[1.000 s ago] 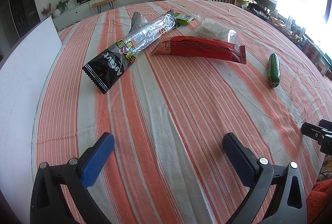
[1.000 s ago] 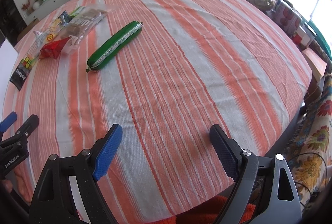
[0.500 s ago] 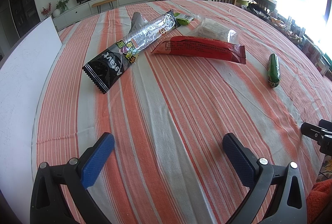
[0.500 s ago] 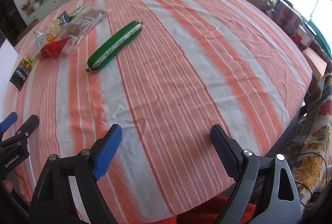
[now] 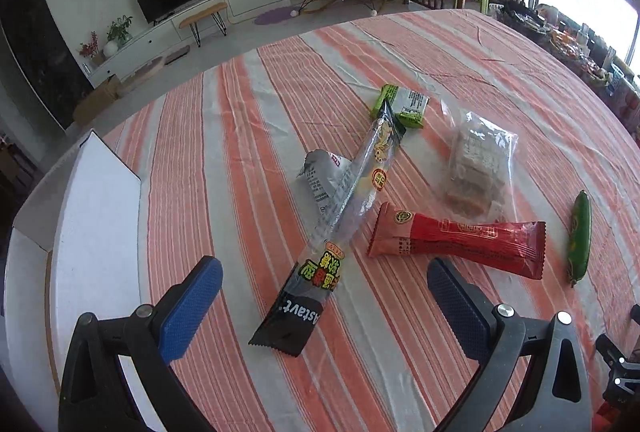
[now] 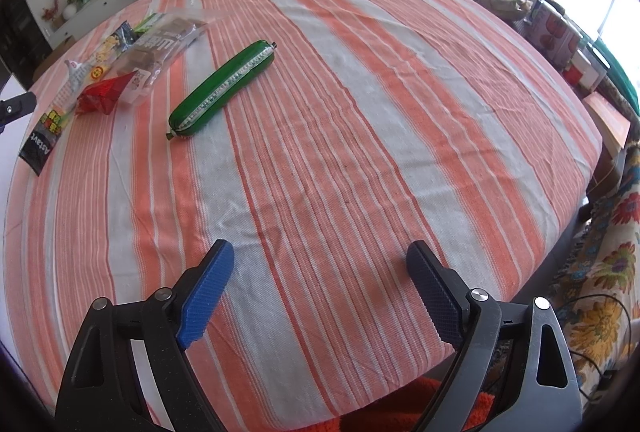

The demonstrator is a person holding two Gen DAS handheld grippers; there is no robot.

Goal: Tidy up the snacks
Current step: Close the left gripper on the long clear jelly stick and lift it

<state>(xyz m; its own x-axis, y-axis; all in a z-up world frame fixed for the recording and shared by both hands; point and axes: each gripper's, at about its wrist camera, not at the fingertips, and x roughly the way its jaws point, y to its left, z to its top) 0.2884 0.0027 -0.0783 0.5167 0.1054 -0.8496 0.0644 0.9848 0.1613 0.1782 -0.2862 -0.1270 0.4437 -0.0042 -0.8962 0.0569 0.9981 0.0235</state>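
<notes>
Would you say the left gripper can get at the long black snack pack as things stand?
Probably yes: the left gripper is open, the black pack lies between its fingers, and nothing covers that near end.

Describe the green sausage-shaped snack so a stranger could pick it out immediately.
On the round table with the orange-and-grey striped cloth, look right of the heap of flat snack wrappers. The glossy green sausage-shaped stick lies apart from them. It alone is round-bodied, with pinched ends and a pale seam running its length.

"Astavt" in white on the long black snack wrapper
</notes>
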